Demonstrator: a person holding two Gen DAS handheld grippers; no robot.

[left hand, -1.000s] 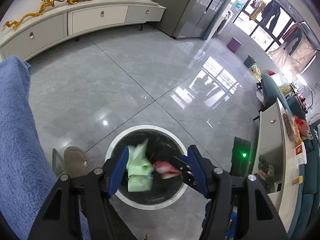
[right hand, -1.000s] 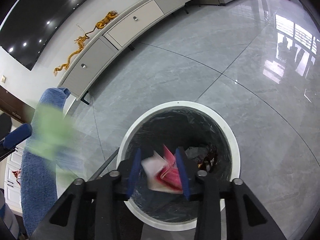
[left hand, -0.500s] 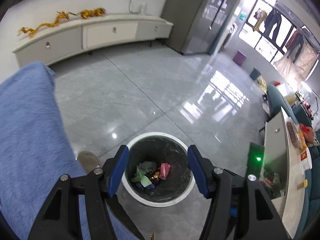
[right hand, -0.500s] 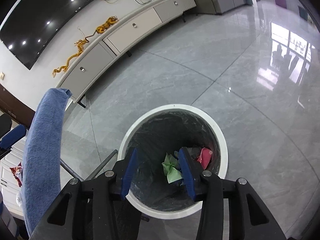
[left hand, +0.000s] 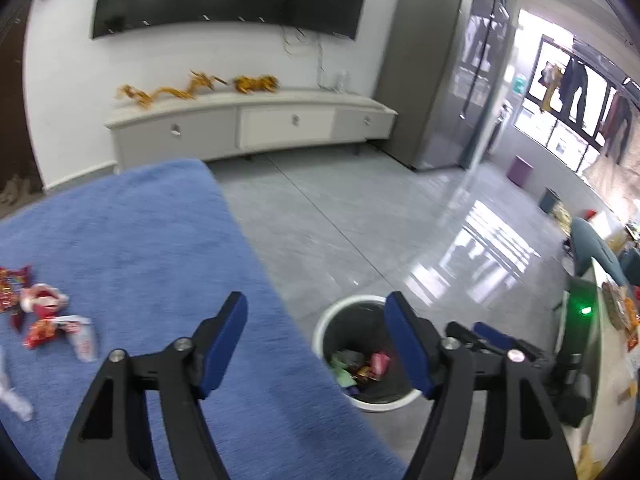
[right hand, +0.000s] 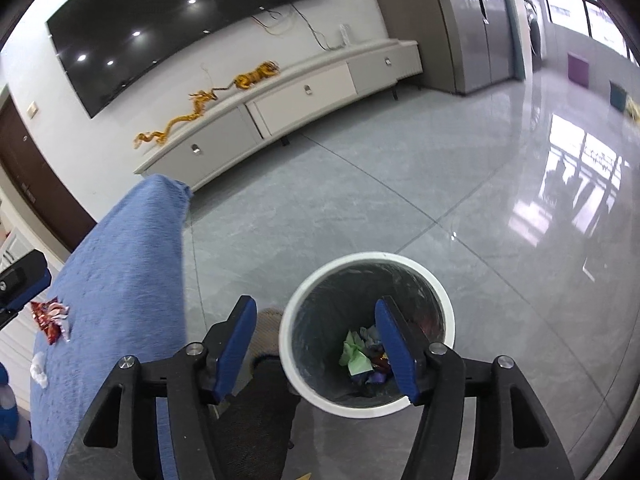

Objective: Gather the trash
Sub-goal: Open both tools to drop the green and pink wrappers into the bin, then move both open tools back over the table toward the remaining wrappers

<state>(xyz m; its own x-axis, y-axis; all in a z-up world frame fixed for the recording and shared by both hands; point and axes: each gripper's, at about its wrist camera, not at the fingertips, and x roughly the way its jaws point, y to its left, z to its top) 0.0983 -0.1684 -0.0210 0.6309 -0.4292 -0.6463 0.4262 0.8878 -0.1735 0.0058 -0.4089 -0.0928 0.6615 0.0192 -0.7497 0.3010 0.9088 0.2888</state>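
Observation:
A white-rimmed trash bin (left hand: pixel 320 330) (right hand: pixel 446 308) stands on the grey floor and holds green, pink and red wrappers (left hand: pixel 362 368) (right hand: pixel 356 358). My left gripper (left hand: pixel 316 340) is open and empty, high over the edge of the blue-covered table (left hand: pixel 132 248). My right gripper (right hand: pixel 316 344) is open and empty above the bin's left rim. Red snack wrappers (left hand: pixel 40 318) (right hand: pixel 50 318) and a white crumpled scrap (left hand: pixel 14 398) (right hand: pixel 39 368) lie on the blue cloth at the left.
A long white TV cabinet (left hand: pixel 256 128) (right hand: pixel 280 108) with golden dragon figures stands against the far wall under a black screen. A grey fridge (left hand: pixel 444 68) is at the back right. A slippered foot (right hand: pixel 266 332) shows beside the bin.
Both grippers let their wrappers drop into the bin and opened wide. Both then rose and swung left, so the blue table and its trash came into view.

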